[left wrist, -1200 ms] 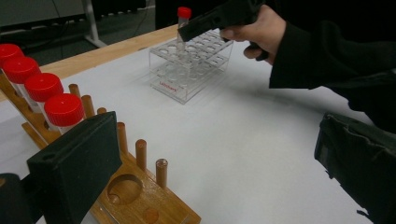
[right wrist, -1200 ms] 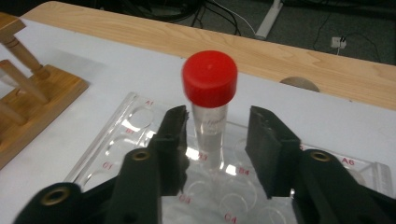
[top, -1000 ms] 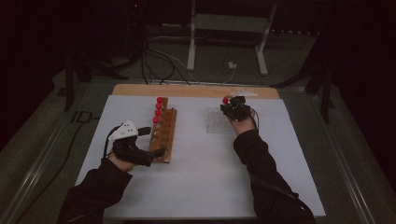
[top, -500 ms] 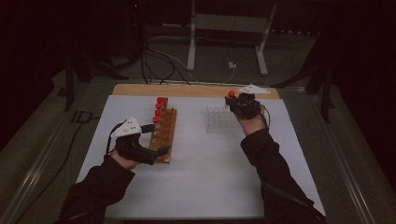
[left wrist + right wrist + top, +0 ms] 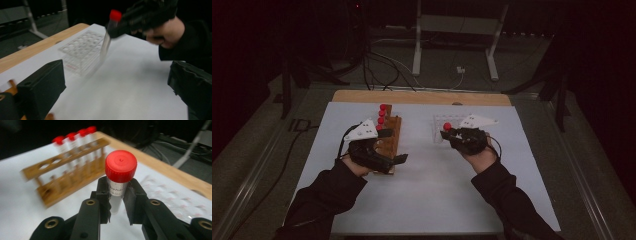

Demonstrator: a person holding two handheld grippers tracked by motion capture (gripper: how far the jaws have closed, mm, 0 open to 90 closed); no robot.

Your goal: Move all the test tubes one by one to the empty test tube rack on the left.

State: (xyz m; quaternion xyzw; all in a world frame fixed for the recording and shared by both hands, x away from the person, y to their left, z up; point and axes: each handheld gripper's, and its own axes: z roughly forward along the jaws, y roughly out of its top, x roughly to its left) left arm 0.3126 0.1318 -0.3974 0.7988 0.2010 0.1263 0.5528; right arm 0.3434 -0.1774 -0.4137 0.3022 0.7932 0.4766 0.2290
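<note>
Your right gripper [image 5: 451,133] is off the table with its jaws clamped on either side of a red-capped tube [image 5: 119,182], gripping it just under the cap; your right forearm runs up from the bottom edge and the jaws point toward your left side. Your left gripper [image 5: 398,145] sits lower at the left, its jaws spread wide with nothing between them, pointing across toward your right hand [image 5: 482,156]. Both sleeves are dark, and both elbows are tucked in toward you.
</note>
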